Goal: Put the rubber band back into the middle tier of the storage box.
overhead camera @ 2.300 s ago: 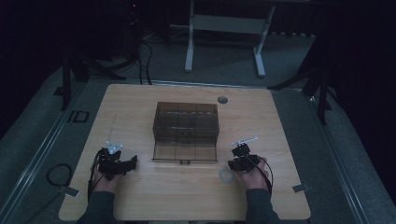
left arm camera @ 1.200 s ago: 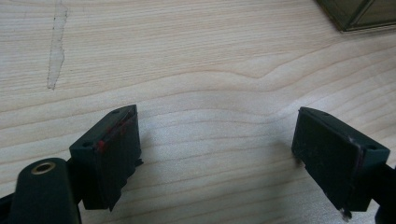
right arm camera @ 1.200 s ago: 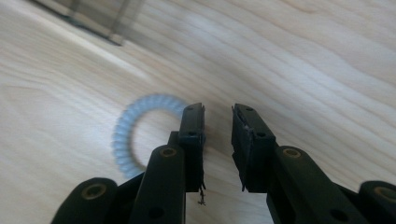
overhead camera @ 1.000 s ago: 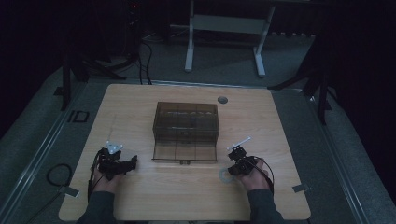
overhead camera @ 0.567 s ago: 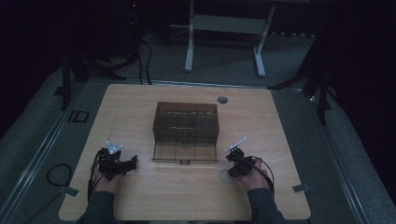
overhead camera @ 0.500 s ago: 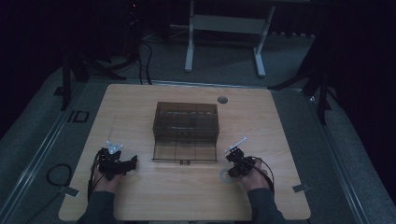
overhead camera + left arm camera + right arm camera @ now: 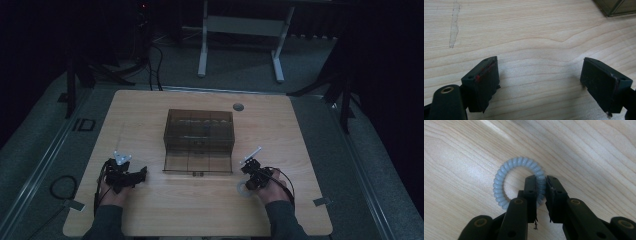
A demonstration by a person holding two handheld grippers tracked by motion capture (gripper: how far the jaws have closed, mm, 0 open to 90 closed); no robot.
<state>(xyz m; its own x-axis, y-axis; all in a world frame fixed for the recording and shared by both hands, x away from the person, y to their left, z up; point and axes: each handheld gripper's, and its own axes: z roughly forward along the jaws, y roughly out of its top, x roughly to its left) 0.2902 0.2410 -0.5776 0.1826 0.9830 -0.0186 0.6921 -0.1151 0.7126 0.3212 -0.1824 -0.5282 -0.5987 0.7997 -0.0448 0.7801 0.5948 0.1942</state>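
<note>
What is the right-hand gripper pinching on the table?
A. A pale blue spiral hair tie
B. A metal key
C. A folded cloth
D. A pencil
A: in the right gripper view the right gripper has its two black jaws closed on one side of the pale blue spiral hair tie, which lies on the wooden table.

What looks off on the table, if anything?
Little. A pale streak like tape residue marks the wood ahead of the open left gripper, and its left pad carries red smears. The box sits square; the right gripper pinches the coil tie cleanly.
</note>
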